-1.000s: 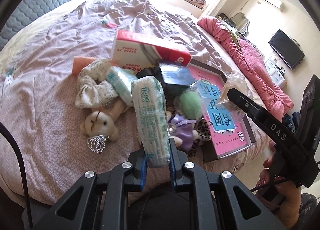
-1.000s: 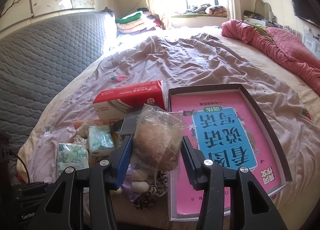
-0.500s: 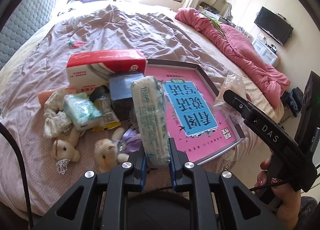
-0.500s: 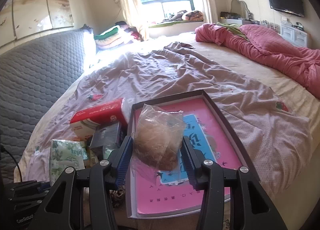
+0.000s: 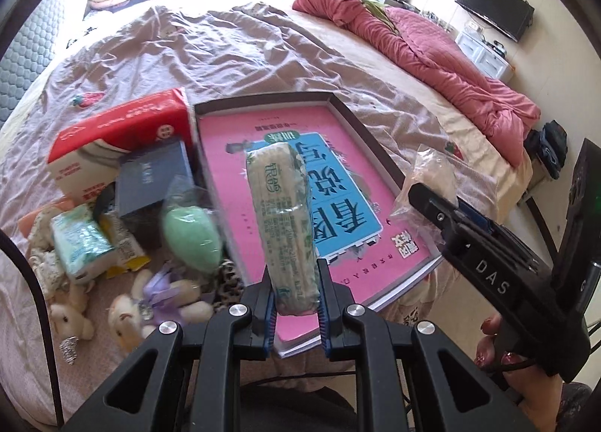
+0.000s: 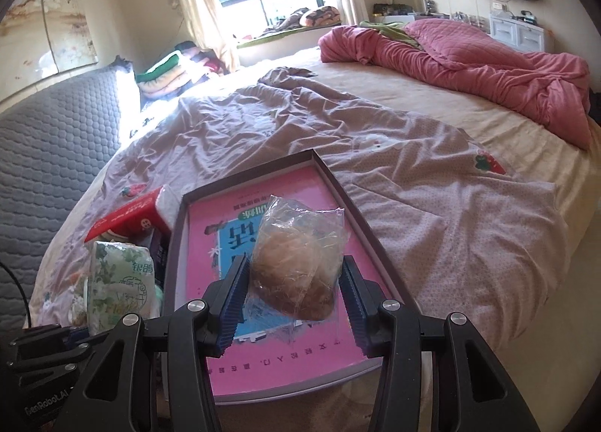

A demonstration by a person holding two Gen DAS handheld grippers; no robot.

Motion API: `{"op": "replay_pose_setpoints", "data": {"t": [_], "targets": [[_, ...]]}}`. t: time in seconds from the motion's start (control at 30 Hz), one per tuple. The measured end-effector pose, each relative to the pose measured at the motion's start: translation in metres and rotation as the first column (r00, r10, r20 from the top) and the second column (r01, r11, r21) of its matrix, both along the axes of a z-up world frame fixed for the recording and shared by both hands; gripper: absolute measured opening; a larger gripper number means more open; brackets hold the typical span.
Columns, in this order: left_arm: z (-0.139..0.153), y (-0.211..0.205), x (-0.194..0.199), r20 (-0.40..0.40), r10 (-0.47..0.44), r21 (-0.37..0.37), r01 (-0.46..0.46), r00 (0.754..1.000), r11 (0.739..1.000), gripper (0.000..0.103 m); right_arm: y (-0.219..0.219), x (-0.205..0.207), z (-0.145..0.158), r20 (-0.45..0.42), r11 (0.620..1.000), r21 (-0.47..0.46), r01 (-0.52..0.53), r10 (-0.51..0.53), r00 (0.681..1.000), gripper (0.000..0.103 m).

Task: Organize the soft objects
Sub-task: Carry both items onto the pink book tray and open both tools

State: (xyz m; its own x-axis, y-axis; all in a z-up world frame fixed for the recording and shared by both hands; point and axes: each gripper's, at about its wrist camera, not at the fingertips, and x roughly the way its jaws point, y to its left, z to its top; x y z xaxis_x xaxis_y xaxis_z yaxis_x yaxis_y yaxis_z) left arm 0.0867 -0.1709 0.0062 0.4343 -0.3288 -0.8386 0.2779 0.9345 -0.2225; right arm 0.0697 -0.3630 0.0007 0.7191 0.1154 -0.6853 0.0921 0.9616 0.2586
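Observation:
My left gripper (image 5: 296, 296) is shut on a green-and-white tissue pack (image 5: 283, 221) and holds it above the near edge of the dark-rimmed box lid with a pink inside (image 5: 240, 154). My right gripper (image 6: 295, 293) is shut on a clear bag with a brown soft thing in it (image 6: 296, 263), held over the same pink lid (image 6: 263, 368). The tissue pack shows at the left of the right wrist view (image 6: 120, 289). The right gripper and its bag (image 5: 432, 176) show at the right of the left wrist view.
Left of the lid lie a red-and-white tissue box (image 5: 112, 139), a dark box (image 5: 150, 176), a bagged green sponge (image 5: 191, 240), a small tissue pack (image 5: 80, 244) and plush toys (image 5: 150, 304). A pink quilt (image 6: 469, 67) lies far right on the bed.
Both grippers have swung right with their loads, from over the pile of toys and packs to over the pink lid. Both grips are unchanged.

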Motion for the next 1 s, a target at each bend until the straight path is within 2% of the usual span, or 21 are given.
{"op": "replay_pose_setpoints", "data": {"t": [0.3,0.5,1.0], "targets": [[-0.031,-0.029,0.013,-0.102,-0.071,-0.034,0.068,0.992,0.997,0.018,-0.005,0.008,-0.031,-0.107,0.999,-0.037,-0.023,0.019,0.994,0.050],[-0.048,-0.036,0.018,-0.153,-0.080,-0.024,0.077,0.985,0.997,0.018,-0.004,0.013,-0.044,-0.159,0.996,-0.077,-0.036,0.023,0.987,0.050],[-0.057,-0.034,0.023,-0.199,-0.054,-0.039,0.047,0.979,0.998,0.020,-0.006,0.015,-0.055,-0.196,0.996,-0.088,-0.021,0.003,0.981,0.052]]}}
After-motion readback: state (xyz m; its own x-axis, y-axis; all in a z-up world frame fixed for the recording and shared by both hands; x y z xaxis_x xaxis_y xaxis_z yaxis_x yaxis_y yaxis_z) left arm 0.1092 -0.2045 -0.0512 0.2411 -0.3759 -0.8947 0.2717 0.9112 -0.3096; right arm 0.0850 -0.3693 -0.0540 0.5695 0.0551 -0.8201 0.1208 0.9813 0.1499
